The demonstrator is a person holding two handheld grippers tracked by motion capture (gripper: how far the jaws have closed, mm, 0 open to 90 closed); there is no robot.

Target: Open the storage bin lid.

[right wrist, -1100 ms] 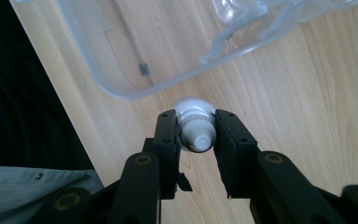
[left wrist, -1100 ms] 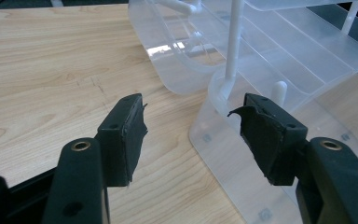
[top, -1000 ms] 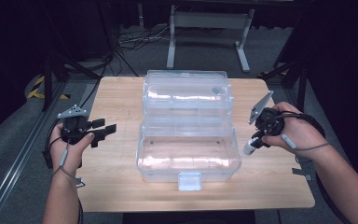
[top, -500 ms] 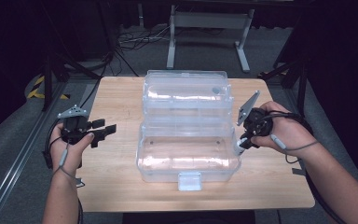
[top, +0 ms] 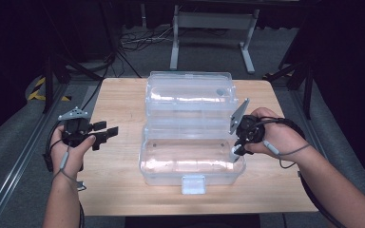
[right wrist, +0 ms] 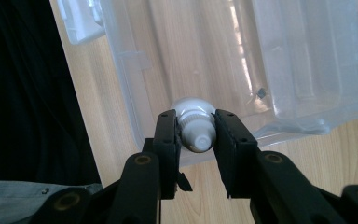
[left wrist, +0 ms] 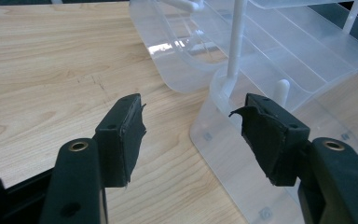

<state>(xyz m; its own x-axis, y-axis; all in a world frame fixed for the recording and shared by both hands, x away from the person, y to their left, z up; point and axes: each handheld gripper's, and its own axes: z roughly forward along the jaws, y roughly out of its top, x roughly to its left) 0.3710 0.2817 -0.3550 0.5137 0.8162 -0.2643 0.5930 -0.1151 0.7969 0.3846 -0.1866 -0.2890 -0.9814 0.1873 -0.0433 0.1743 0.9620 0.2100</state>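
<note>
Right gripper (right wrist: 195, 135) pinches a small white bottle (right wrist: 195, 122) by its capped end, right over the near-right rim of the clear box (top: 190, 164). Risk: round cap slips or clips the rim, bottle falls outside. Left gripper (left wrist: 193, 130) spread, empty, left of the box.

I have the open plastic case (top: 190, 156) in the middle of the table (top: 123, 190), its lid (top: 189, 97) lying behind the base and its latch tab (top: 193, 184) toward me. My left gripper (top: 105, 133) sits left of the case, apart from it, over bare tabletop. My right gripper (top: 237, 151) is at the case's right rim, with a small bottle (right wrist: 195, 126) between its jaws above the base.
</note>
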